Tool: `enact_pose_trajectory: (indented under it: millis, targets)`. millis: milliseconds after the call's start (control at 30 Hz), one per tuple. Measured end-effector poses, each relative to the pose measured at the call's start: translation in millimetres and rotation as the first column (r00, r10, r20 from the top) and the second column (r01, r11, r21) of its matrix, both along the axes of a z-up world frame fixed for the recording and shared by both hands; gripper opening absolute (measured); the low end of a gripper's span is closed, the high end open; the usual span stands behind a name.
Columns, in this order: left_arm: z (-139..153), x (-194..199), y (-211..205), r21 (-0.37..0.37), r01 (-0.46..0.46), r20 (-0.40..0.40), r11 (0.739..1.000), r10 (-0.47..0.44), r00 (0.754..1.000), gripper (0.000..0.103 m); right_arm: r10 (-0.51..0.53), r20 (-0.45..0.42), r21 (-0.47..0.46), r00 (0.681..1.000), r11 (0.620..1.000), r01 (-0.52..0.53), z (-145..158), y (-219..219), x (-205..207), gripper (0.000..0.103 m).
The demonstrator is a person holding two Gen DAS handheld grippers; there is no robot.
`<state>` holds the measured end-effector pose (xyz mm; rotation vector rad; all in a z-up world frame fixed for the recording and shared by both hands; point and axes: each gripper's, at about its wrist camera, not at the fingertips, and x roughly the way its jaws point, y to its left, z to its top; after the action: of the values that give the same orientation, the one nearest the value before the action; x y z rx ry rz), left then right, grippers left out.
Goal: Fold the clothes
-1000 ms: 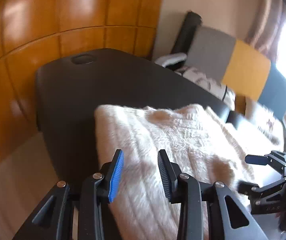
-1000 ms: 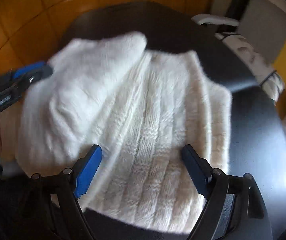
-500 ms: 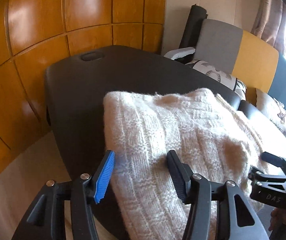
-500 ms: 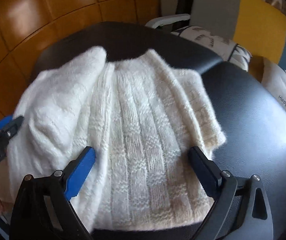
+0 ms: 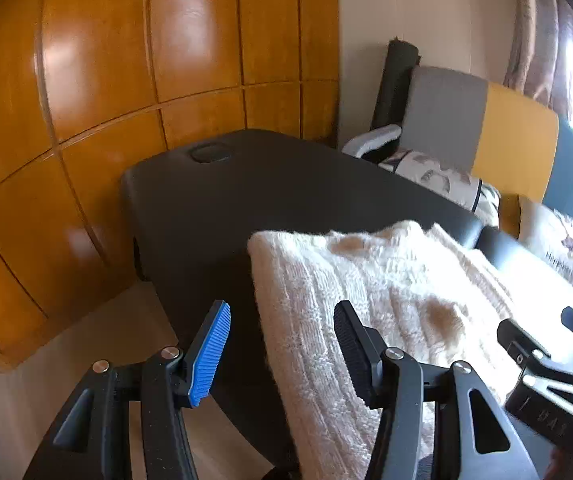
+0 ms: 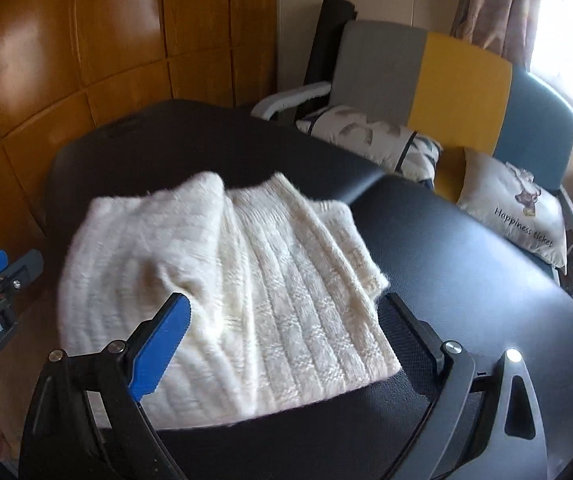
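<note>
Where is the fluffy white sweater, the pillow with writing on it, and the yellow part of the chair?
Sweater [image 6: 270, 280], right wrist view, on the ribbed knit in the middle.
Pillow [image 6: 514, 212], right wrist view, on its pale front above the writing.
Yellow chair panel [image 6: 462, 92], right wrist view, middle of the backrest.

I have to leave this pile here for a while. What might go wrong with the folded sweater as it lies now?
1. The white knit sweater lies near the left edge of the black padded table; a nudge might slide it off.
2. The folded layers look loosely stacked and stepped on the right side, so they may slump open.
3. The left gripper and right gripper hang open close above it; a finger could snag the fuzzy knit.
</note>
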<state>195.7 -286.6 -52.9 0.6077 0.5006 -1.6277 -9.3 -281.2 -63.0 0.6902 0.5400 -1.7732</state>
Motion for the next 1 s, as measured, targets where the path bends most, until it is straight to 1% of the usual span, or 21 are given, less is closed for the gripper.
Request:
enact_pose_trajectory:
  millis: [133,233,367,500,633,800,900,1000]
  targets:
    - [10.8,3.7,11.8,-0.045,-0.017,0.007,0.999,0.017,1.000,0.055,0.015,-0.010,-0.027,1.000,1.000,-0.015,8.5,4.5,12.8,0.097]
    - [10.6,7.3,20.0,-0.045,-0.008,0.004,0.999,0.009,1.000,0.055,0.023,0.004,-0.054,1.000,0.998,-0.023,8.6,11.4,20.0,0.097]
    - [7.8,7.8,24.4,-0.024,-0.010,0.027,1.000,0.011,1.000,0.055,0.020,0.010,-0.051,1.000,0.998,-0.019,7.5,19.2,24.0,0.097]
    - [14.3,6.8,27.7,-0.065,-0.012,0.039,0.998,0.014,0.999,0.055,0.023,0.012,-0.056,1.000,0.998,-0.022,10.0,22.8,27.5,0.097]
    - [31.9,8.6,33.2,-0.135,0.009,0.009,0.991,-0.008,1.000,0.055,0.045,-0.016,-0.052,0.999,0.998,-0.046,12.1,21.3,35.5,0.097]
    - [48.7,12.0,36.8,-0.208,-0.050,-0.016,0.977,0.047,0.999,0.055,0.072,-0.026,-0.061,0.997,0.995,-0.073,16.2,18.7,41.0,0.097]
    - [52.7,18.0,36.2,-0.218,-0.076,-0.050,0.973,0.067,0.997,0.055,0.080,-0.024,-0.060,0.997,0.995,-0.081,16.2,16.6,41.0,0.097]
    - [53.6,19.6,33.4,-0.210,-0.074,-0.051,0.975,0.065,0.997,0.055,0.082,-0.018,-0.052,0.996,0.995,-0.083,13.8,15.0,39.5,0.097]
